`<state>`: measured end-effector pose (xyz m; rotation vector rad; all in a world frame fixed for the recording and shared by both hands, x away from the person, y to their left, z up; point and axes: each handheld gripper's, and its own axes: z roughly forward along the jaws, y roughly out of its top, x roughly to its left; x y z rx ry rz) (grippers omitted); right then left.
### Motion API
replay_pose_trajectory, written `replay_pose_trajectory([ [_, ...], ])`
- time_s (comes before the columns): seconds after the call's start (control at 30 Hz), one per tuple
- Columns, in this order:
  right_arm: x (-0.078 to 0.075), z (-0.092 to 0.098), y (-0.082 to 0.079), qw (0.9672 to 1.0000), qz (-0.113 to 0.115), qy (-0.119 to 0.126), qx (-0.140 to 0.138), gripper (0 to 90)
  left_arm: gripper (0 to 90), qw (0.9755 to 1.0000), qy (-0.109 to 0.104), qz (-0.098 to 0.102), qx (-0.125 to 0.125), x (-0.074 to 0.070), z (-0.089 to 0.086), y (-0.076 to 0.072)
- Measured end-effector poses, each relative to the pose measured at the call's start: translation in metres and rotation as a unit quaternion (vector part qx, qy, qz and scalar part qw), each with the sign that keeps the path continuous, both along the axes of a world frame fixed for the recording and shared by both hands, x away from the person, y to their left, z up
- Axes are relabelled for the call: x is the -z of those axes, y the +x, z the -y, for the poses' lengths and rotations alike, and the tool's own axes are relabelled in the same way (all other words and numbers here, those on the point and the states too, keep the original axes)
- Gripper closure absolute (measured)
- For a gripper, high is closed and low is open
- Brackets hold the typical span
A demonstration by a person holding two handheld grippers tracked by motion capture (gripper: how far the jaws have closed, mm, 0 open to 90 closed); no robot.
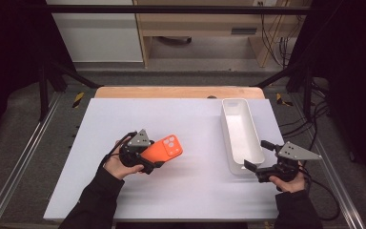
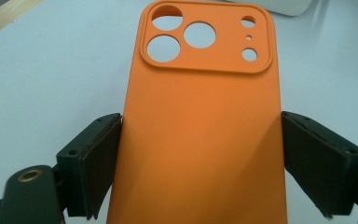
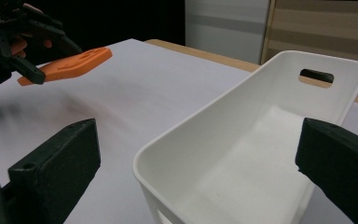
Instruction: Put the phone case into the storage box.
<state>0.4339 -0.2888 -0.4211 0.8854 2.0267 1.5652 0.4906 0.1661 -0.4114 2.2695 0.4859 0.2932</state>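
The phone case is on the left side of the table, held up off it between the fingers of the left gripper. The tub stands on the right side, well apart from the case. The right gripper is just in front of the tub's near end, with a finger on each side of it.

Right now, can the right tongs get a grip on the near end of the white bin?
Probably yes. The right tongs stand open right at the white bin's near end, its rim between the jaws in the right gripper view. The left tongs hold the orange phone case well off to the side.
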Motion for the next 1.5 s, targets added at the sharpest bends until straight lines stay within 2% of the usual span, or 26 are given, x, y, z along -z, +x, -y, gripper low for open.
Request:
replay_pose_trajectory([
  [0.7,-0.011,-0.023,-0.006,0.9985,0.011,-0.025,-0.046,0.5,14.9,0.9995,0.000,0.004,0.032,-0.005,0.017,-0.012],
  [1.17,-0.012,-0.041,-0.007,0.9963,0.010,-0.046,-0.072,0.5,14.9,0.9987,0.000,0.006,0.050,-0.007,0.026,-0.017],
  [1.5,-0.012,-0.051,-0.007,0.9948,0.009,-0.051,-0.088,0.5,14.9,0.9977,-0.002,0.005,0.067,-0.007,0.035,-0.021],
])
